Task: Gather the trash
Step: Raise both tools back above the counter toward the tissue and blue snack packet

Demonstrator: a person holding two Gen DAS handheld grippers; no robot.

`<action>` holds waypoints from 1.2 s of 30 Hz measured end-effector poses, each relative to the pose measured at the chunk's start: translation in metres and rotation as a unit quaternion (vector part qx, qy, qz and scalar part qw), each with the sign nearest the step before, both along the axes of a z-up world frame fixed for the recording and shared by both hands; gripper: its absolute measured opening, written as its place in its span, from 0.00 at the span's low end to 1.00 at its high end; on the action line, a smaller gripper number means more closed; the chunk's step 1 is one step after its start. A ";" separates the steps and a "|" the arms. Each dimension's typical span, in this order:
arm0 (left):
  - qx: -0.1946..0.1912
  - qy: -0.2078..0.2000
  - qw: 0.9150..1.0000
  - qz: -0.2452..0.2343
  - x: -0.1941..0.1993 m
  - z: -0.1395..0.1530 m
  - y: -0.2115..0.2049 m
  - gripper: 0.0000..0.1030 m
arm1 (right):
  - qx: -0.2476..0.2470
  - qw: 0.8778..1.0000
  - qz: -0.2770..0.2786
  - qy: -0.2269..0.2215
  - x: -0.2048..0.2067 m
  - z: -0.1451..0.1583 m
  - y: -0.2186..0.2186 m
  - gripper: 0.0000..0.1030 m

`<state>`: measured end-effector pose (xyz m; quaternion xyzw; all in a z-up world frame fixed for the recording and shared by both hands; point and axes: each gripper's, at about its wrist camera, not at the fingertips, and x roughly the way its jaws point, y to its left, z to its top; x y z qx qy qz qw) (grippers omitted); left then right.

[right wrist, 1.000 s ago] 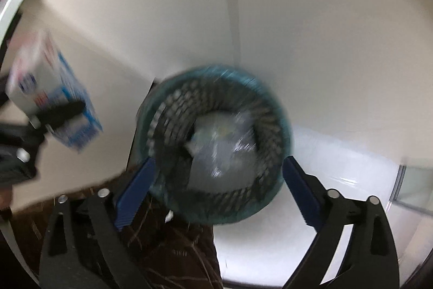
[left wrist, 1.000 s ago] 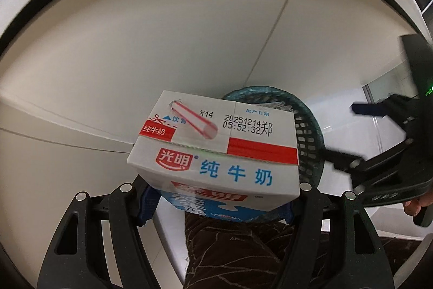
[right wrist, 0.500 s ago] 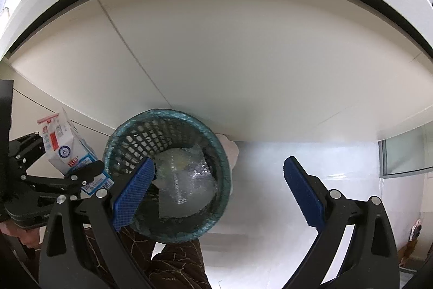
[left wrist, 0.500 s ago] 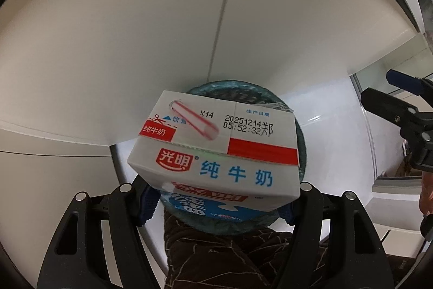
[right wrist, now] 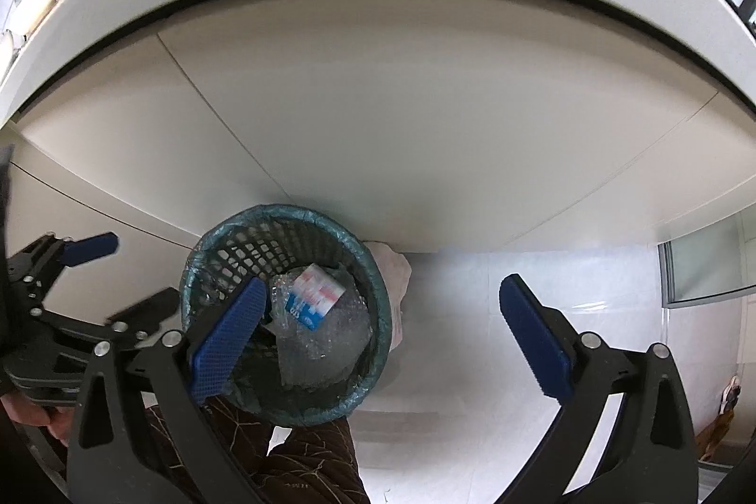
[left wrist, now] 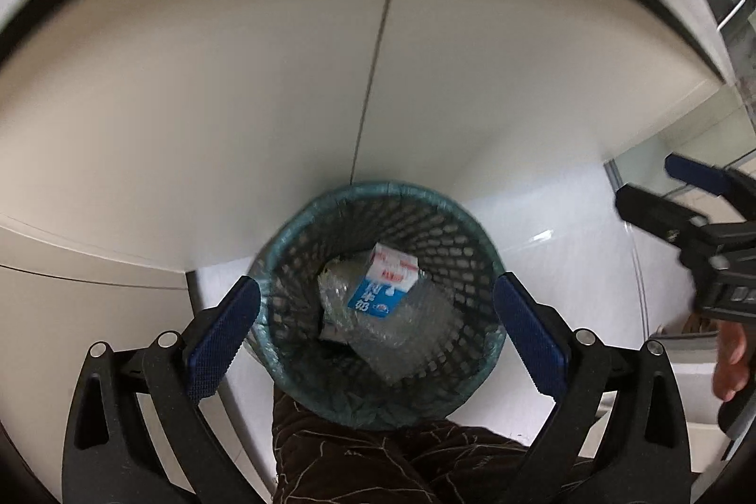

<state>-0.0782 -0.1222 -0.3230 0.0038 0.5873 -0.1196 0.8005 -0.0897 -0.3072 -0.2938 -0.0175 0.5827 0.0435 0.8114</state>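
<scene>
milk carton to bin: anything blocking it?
Nothing visible. The milk carton already lies inside the mesh bin, on crumpled clear plastic. The left tool, whose jaws have just been opening, stands open and empty above the bin.

The left gripper hangs above the mesh trash basket, its jaws just opened wide with nothing between them. Inside the basket, a milk carton lies on crumpled clear plastic. The right gripper shows right of the basket.
</scene>
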 end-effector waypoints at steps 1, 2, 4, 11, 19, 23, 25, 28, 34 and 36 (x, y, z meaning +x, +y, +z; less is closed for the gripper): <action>-0.004 -0.005 1.000 0.004 -0.001 0.008 0.003 0.94 | 0.002 1.000 0.000 -0.003 0.001 0.004 0.000 0.92; -0.006 -0.010 1.000 0.010 -0.003 0.012 0.005 0.94 | 0.005 1.000 0.001 -0.006 0.003 0.008 0.000 0.93; -0.014 -0.021 0.999 0.020 -0.003 0.031 0.013 0.94 | 0.010 1.000 0.004 -0.011 0.005 0.024 0.000 0.93; -0.009 -0.067 0.997 0.048 -0.007 0.102 0.033 0.94 | 0.015 0.999 0.025 -0.043 0.015 0.080 0.007 0.92; -0.016 -0.104 0.991 0.085 0.001 0.162 0.053 0.94 | 0.024 0.997 0.038 -0.069 0.030 0.142 0.018 0.92; -0.026 -0.118 0.988 0.098 0.012 0.185 0.060 0.94 | 0.027 0.995 0.040 -0.089 0.040 0.164 0.026 0.92; -0.027 -0.124 0.987 0.102 0.018 0.196 0.063 0.94 | 0.027 0.994 0.038 -0.098 0.046 0.177 0.028 0.92; -0.021 -0.139 0.985 0.102 0.026 0.210 0.065 0.94 | 0.029 0.993 0.033 -0.110 0.057 0.193 0.030 0.92; -0.021 -0.164 0.981 0.105 0.048 0.239 0.073 0.94 | 0.030 0.991 0.015 -0.129 0.083 0.217 0.030 0.92; -0.019 -0.169 0.980 0.106 0.056 0.246 0.075 0.94 | 0.028 0.990 0.008 -0.136 0.090 0.224 0.029 0.92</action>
